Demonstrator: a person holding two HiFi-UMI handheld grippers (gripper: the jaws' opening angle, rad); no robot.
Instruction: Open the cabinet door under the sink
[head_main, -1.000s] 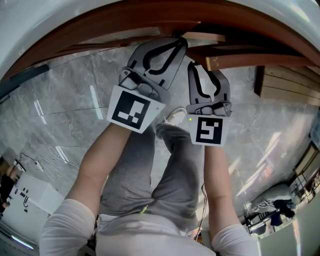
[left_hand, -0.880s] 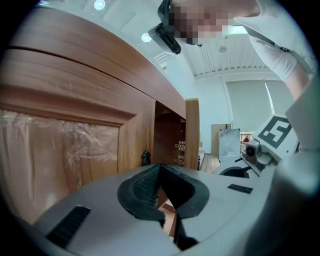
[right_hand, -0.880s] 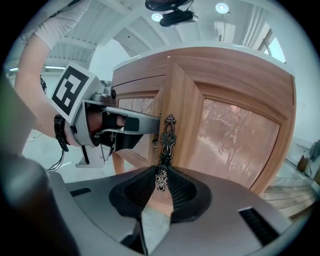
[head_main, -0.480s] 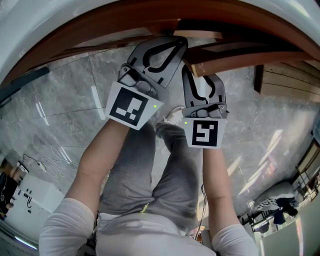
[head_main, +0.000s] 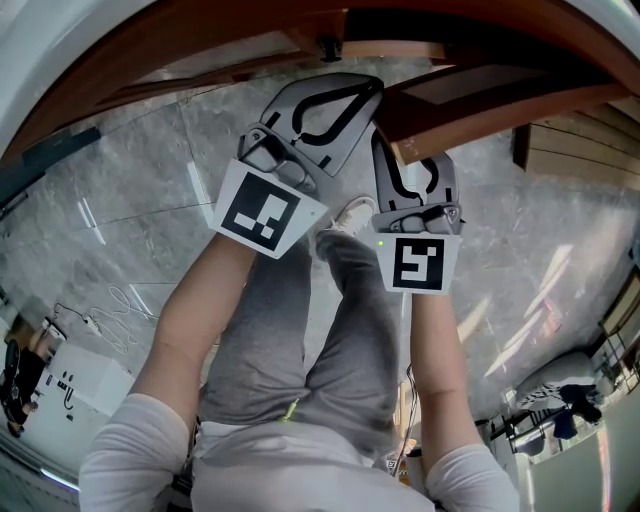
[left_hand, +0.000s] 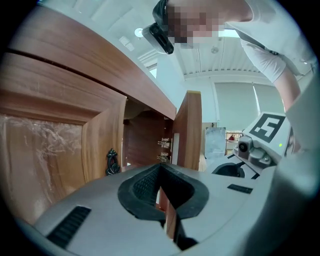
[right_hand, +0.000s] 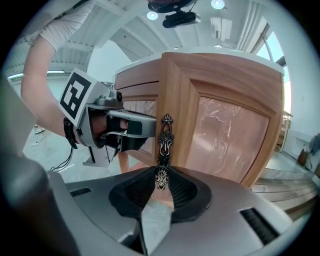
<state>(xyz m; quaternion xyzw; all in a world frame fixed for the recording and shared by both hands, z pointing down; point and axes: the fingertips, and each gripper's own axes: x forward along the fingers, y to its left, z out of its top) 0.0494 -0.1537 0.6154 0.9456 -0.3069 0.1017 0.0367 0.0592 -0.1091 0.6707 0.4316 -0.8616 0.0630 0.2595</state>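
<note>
Right tongs (right_hand: 161, 174) pinch the ornate handle (right_hand: 165, 137) of the open cabinet door (right_hand: 225, 135), whose edge stands just ahead of the left tongs (left_hand: 161, 172), which are pressed together and empty.

We count pairs at this cabinet: two hand-held grippers, the left hand-held gripper (head_main: 362, 88) and the right hand-held gripper (head_main: 390, 150). There are two marker cubes, a left marker cube (head_main: 262, 212) and a right marker cube (head_main: 418, 263). The two wooden doors are the closed door (left_hand: 50, 150) and the open door (right_hand: 177, 95). Two dark ornate handles hang one per door, the closed door's handle (left_hand: 112, 162) and the open door's handle (right_hand: 165, 142). Two metal hinges (left_hand: 163, 145) show inside. We see one person and one white shoe (head_main: 352, 214).
</note>
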